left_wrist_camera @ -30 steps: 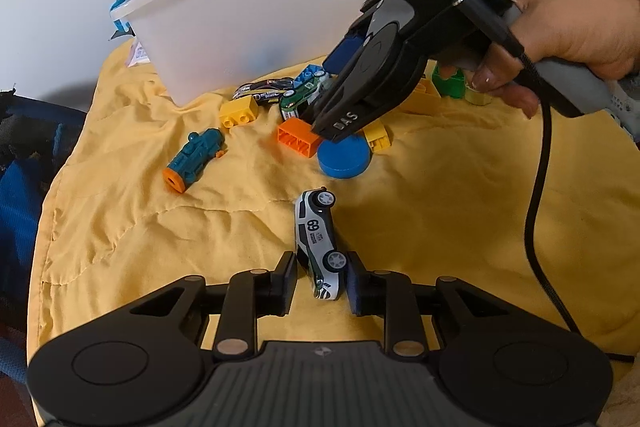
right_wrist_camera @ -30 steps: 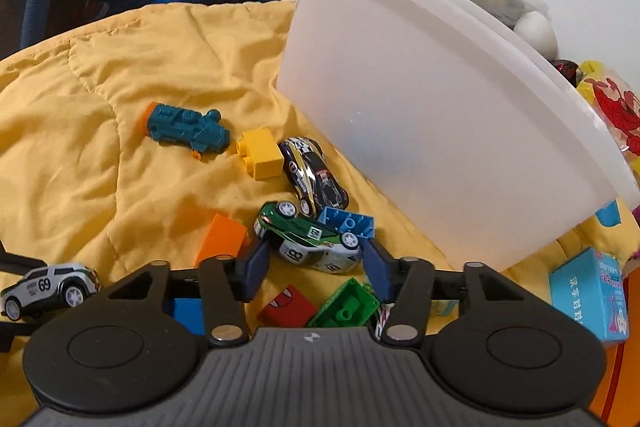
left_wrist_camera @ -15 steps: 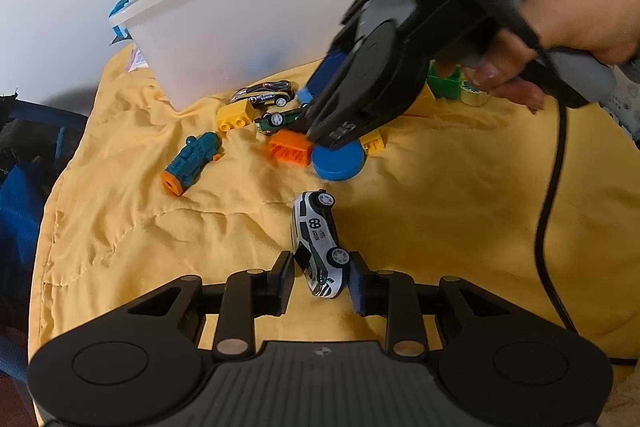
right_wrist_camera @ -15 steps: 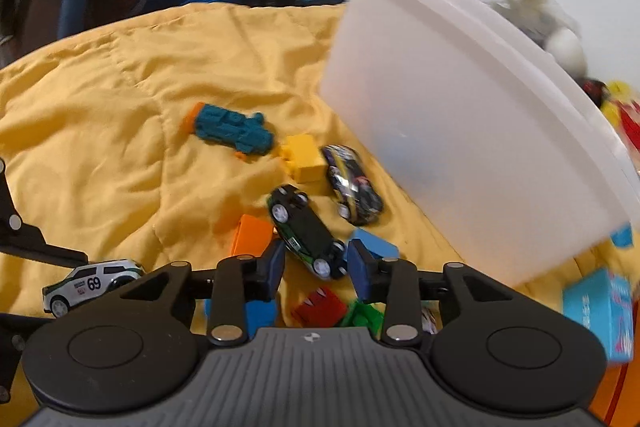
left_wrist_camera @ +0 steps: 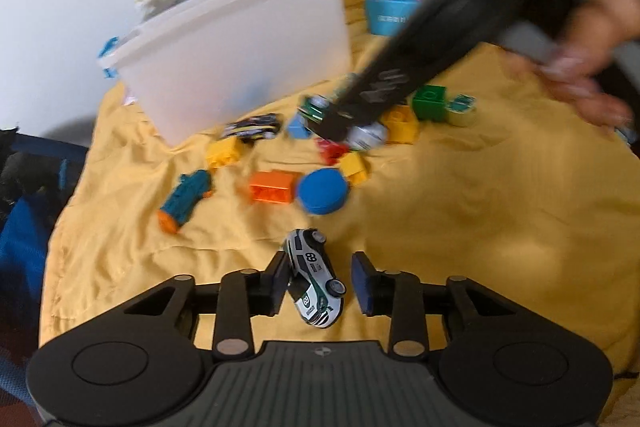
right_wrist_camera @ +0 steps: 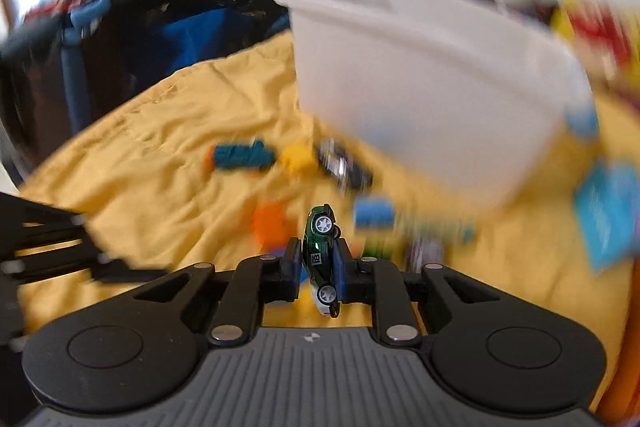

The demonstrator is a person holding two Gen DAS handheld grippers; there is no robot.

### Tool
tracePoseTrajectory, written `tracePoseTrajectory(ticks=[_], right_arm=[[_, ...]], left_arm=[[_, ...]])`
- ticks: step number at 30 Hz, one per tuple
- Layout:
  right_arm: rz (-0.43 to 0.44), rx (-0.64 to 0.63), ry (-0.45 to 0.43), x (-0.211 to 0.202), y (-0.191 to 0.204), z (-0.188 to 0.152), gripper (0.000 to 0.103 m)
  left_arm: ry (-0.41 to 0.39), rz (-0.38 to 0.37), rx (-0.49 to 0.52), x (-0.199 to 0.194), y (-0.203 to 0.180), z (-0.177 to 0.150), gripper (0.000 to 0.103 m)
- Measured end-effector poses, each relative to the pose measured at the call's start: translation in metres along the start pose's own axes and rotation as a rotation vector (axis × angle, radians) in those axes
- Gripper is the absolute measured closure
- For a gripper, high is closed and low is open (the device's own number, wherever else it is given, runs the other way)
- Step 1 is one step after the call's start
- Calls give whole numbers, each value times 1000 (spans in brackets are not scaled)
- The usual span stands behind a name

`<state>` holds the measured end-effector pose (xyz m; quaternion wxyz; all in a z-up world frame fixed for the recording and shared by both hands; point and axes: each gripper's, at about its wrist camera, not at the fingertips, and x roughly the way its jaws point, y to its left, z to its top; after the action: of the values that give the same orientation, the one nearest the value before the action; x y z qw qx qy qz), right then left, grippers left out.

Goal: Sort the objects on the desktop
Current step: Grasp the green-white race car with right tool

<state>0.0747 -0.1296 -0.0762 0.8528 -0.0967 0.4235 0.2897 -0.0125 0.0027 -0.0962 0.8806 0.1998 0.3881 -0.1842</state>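
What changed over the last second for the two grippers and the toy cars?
The right gripper closed on the green car and lifted it off the cloth. The left gripper opened around the white car, which stayed on the cloth. The bin and blocks stayed put.

My left wrist camera sits low behind its own fingers, close over the yellow cloth (left_wrist_camera: 460, 211), facing the white bin (left_wrist_camera: 240, 47) across the scattered toys. My right wrist camera rides higher and faces the same white bin (right_wrist_camera: 420, 83) from its other front corner, its view blurred. Both share the bin, the cloth before it and the teal toy (left_wrist_camera: 185, 195) (right_wrist_camera: 240, 157).
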Motion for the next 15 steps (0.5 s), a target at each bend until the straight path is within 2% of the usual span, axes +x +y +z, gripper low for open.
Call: tracePoseTrajectory(ticks=[4, 8, 10, 12, 13, 15], right_arm=[[155, 234, 56, -14, -15, -33, 84], [226, 348, 80, -10, -20, -55, 84], [223, 376, 98, -2, -24, -61, 84], [188, 388, 81, -4, -29, -63, 76], [137, 365, 71, -7, -28, -63, 65], [18, 290, 59, -15, -23, -62, 62]], left_arm=[[2, -46, 3, 2, -9, -1, 57], [-13, -89, -45, -7, -8, -2, 57], [-30, -78, -90, -13, -2, -4, 57], [-42, -41, -126, -17, 4, -4, 57], [-44, -25, -138, -17, 8, -3, 57], [-37, -8, -157, -14, 12, -1, 57]])
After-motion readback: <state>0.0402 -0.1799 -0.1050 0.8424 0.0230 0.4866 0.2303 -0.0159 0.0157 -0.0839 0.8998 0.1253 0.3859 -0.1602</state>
